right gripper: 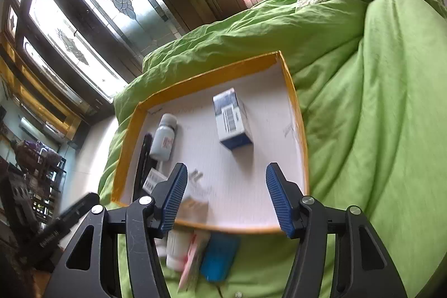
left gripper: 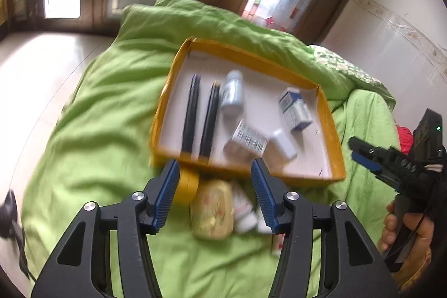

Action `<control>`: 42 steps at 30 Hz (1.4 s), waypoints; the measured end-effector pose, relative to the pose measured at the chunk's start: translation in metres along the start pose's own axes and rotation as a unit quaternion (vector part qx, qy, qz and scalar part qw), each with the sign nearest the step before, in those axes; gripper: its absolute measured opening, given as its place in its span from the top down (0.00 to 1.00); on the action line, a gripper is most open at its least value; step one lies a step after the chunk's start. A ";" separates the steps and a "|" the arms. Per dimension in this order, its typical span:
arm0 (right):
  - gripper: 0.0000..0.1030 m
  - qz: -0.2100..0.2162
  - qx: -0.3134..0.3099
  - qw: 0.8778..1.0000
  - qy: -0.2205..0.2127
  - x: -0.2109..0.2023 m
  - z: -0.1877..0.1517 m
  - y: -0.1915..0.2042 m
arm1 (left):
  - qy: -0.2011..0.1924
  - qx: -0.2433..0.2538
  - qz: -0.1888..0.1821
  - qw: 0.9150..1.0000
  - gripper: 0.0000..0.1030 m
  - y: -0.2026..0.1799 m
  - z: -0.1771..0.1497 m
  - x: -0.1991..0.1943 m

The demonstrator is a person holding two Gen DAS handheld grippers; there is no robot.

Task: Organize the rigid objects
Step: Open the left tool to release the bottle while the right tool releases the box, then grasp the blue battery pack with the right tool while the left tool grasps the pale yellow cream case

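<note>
Both ribbed-padded grippers, left gripper (left gripper: 215,194) and right gripper (right gripper: 226,197), gape empty over the yellow-rimmed tray (left gripper: 251,60).

Daylight glares through the windows (right gripper: 92,4); motion blur, fisheye bending at edges.

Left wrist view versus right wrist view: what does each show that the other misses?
Only the left wrist view shows the yellow tape roll, the yellowish packet and the person's hand holding the right hand-held gripper.

Only the right wrist view shows the blue item on the green bedding.

Both show the yellow-rimmed tray, its white bottle and blue-and-white box.
</note>
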State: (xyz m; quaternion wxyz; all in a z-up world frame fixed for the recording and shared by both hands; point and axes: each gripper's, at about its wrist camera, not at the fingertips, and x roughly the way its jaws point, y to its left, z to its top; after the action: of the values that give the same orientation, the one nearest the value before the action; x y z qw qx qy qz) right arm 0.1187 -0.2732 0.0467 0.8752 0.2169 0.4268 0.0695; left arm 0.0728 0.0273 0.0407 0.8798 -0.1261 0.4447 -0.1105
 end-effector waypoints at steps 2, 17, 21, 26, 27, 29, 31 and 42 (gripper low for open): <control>0.47 0.005 0.000 1.000 0.006 -0.008 -0.011 -0.001 | 0.015 -0.012 0.008 1.000 0.50 0.007 -0.022 0.000; 0.46 0.001 -0.043 0.996 0.078 -0.008 -0.088 -0.003 | 0.048 0.007 0.030 0.998 0.50 -0.001 -0.051 0.016; 0.46 -0.012 -0.042 0.997 0.071 -0.009 -0.089 -0.007 | 0.052 0.007 0.030 0.998 0.50 -0.001 -0.052 0.019; 0.47 -0.019 -0.044 0.996 0.076 -0.006 -0.089 -0.008 | 0.051 0.006 0.029 0.998 0.49 -0.001 -0.051 0.020; 0.51 -0.016 -0.045 0.996 0.079 -0.005 -0.090 -0.007 | 0.051 0.006 0.028 0.998 0.49 -0.001 -0.051 0.020; 0.60 -0.007 -0.048 0.995 0.089 -0.001 -0.091 -0.004 | 0.050 0.005 0.026 0.998 0.50 -0.001 -0.051 0.020; 0.64 0.010 -0.039 0.994 0.105 0.006 -0.093 -0.003 | 0.049 0.005 0.023 0.998 0.49 -0.001 -0.050 0.020; 0.72 0.033 0.019 0.986 0.164 0.065 -0.087 -0.004 | 0.050 0.005 0.012 0.999 0.50 -0.003 -0.049 0.024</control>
State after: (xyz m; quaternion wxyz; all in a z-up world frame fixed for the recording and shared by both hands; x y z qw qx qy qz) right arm 0.0917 -0.2289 -0.0482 0.7862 0.2331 0.5586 0.1244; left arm 0.0466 0.0106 -0.0050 0.8583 -0.1107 0.4892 -0.1083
